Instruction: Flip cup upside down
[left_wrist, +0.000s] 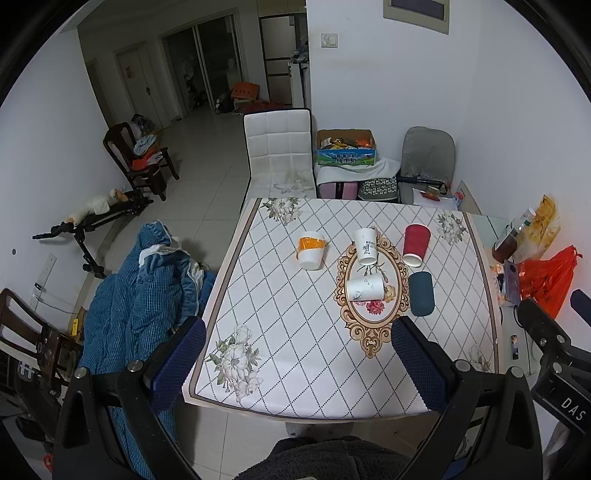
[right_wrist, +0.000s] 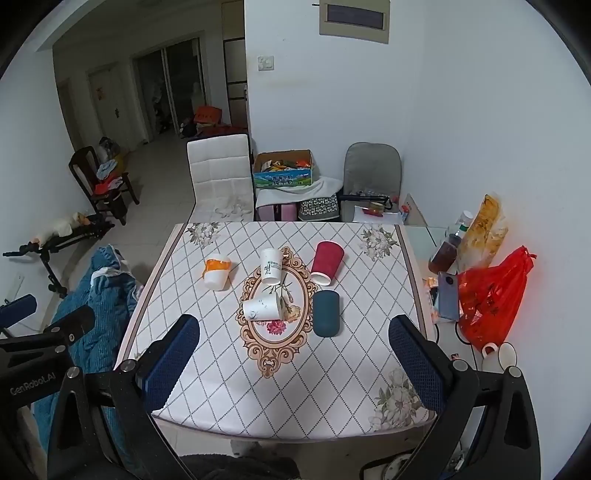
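Both the left hand-held gripper (left_wrist: 299, 365) and the right hand-held gripper (right_wrist: 293, 363) are held wide open and empty, above the near edge of the desk (right_wrist: 332, 387) and well apart from every cup.

Five cups are set out mid-desk. None is singled out by the task, so the wrong one may be taken.

The teal cup (right_wrist: 326, 313) lies on its side. It may be rolled toward the red cup (right_wrist: 327, 262) if pushed instead of clamped. The red cup is seen tilted, mouth toward the camera.

The lying white cup (right_wrist: 263, 306) rests just before the printed white cup (right_wrist: 270, 270). If either is approached with jaws this wide, its neighbour may be struck.

The orange-banded cup (right_wrist: 217, 273) stands apart at the left. Paper walls may be crushed by a hard grip.
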